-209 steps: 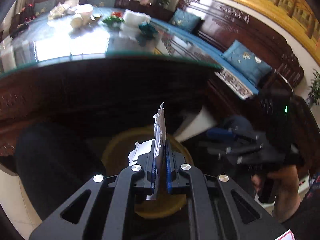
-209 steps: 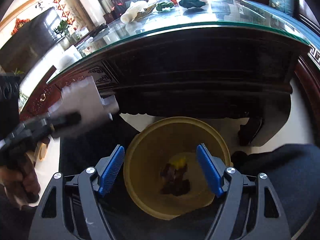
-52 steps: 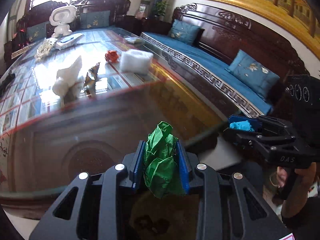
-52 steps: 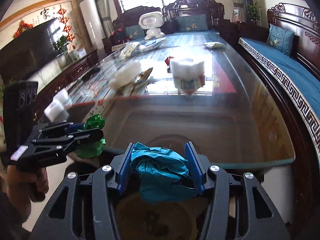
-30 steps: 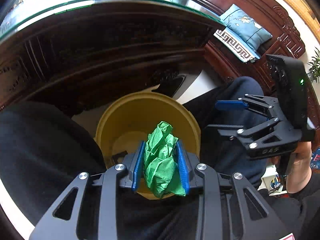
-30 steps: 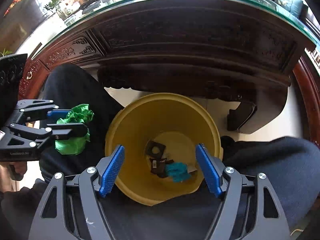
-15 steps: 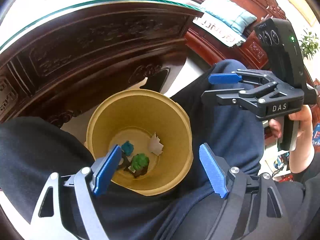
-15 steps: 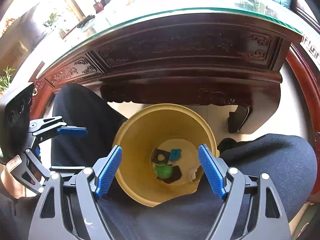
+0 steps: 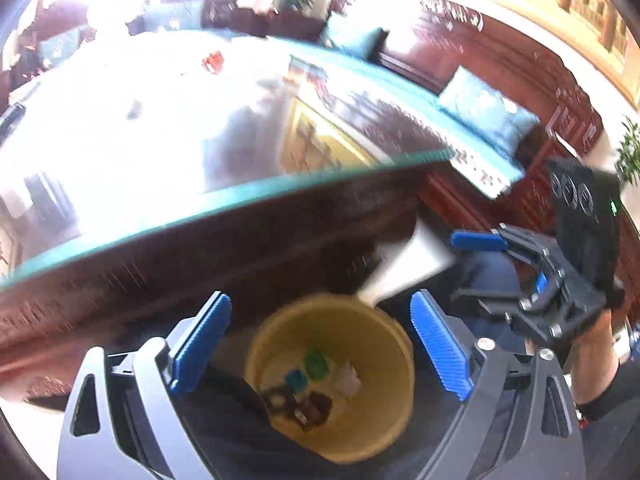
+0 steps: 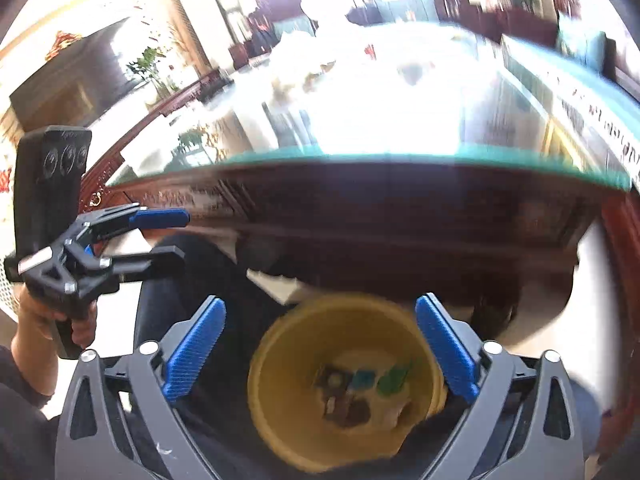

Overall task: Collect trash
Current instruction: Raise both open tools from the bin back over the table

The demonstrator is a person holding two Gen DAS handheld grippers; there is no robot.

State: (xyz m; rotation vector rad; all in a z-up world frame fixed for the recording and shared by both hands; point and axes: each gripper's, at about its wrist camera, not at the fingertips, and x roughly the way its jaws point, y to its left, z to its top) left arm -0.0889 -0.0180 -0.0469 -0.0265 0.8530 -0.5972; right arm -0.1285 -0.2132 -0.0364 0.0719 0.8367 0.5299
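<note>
Both claws stood released over the yellow bin (image 9: 394, 408), which sat on the floor between the person's dark-trousered legs (image 10: 188, 280), just below the near edge of the glass-topped counter (image 9: 224, 196). The left claw (image 9: 320, 350) had just been opening, with nothing between its blue pads; the right claw (image 10: 320, 354) had likewise just been opening and held nothing. In the bin we saw the green wad (image 9: 316, 364) and the teal wad (image 9: 296, 378) lying among darker scraps and a pale piece at the bottom. We judged the dropping step to be finished and the return to the counter to be in hand. The next move called for lifting both claws clear of the counter's edge and aiming them, wide, at whatever trash lay toward 12 o'clock on the glass. A small red scrap (image 9: 212, 60) showed there; glare washed out most of the surface, and motion blur softened everything, so we could not count the remaining pieces or tell what the pale shapes at 12 o'clock in the right wrist view were. The bin's near rim was cut off by the claw frames.
</note>
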